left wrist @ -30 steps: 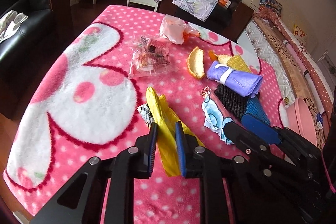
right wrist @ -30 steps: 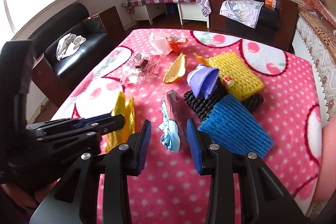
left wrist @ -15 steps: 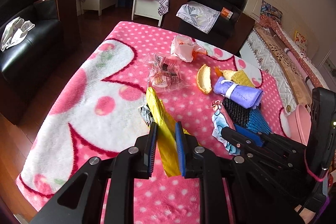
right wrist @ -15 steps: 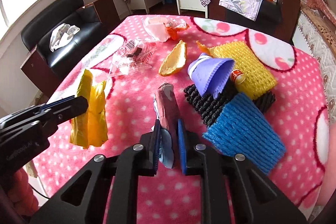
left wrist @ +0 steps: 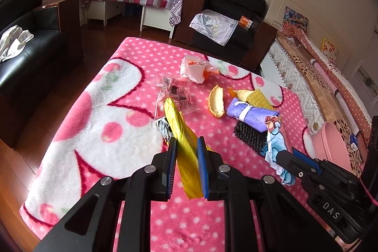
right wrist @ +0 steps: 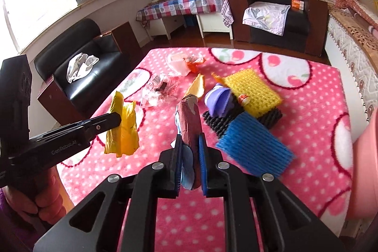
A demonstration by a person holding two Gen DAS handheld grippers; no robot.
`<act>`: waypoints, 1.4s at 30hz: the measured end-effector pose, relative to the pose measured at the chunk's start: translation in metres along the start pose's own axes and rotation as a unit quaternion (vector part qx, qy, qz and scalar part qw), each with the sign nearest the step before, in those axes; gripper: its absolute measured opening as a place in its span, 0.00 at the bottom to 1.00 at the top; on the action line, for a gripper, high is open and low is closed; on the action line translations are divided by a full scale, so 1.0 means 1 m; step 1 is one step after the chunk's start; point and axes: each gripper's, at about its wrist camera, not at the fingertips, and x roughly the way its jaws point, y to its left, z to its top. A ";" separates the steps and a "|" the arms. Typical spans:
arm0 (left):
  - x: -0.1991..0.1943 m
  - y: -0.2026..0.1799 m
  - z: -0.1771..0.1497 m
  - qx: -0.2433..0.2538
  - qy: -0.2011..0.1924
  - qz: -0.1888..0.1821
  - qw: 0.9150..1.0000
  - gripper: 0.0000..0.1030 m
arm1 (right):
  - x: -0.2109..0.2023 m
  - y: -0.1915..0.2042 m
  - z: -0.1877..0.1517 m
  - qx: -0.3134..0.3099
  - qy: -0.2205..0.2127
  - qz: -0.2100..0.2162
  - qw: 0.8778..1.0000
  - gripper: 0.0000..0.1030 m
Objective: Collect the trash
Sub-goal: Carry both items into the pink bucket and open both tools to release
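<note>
My left gripper (left wrist: 186,145) is shut on a yellow plastic wrapper (left wrist: 182,136) and holds it above the pink dotted blanket (left wrist: 113,134); the wrapper also shows in the right wrist view (right wrist: 122,126). My right gripper (right wrist: 190,143) is shut on a brown and light-blue wrapper (right wrist: 189,122), lifted off the blanket; it also shows in the left wrist view (left wrist: 275,145). Still lying on the blanket are a clear plastic packet (left wrist: 176,91), a white crumpled bag (left wrist: 192,69) and an orange peel (left wrist: 216,102).
A purple rolled cloth (left wrist: 251,112), yellow foam net (right wrist: 251,90), blue foam net (right wrist: 254,148) and black net (left wrist: 250,136) lie at the right. A pink basin (left wrist: 330,148) stands off the blanket's right edge. Black armchairs stand behind and to the left.
Both grippers have risen with their wrappers, which now hang clear of the blanket. A second ago the right gripper was open around its wrapper; it has since shut on it.
</note>
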 end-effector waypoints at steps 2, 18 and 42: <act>0.000 -0.009 0.002 0.009 -0.003 0.000 1.000 0.16 | -0.005 -0.005 -0.001 0.008 -0.004 -0.006 1.000 0.13; -0.006 -0.078 0.017 0.084 -0.033 -0.026 0.996 0.16 | -0.051 -0.050 -0.004 0.059 -0.056 -0.061 0.995 0.13; 0.003 -0.245 0.006 0.222 -0.042 -0.147 0.963 0.16 | -0.150 -0.166 -0.041 0.178 -0.124 -0.196 0.956 0.13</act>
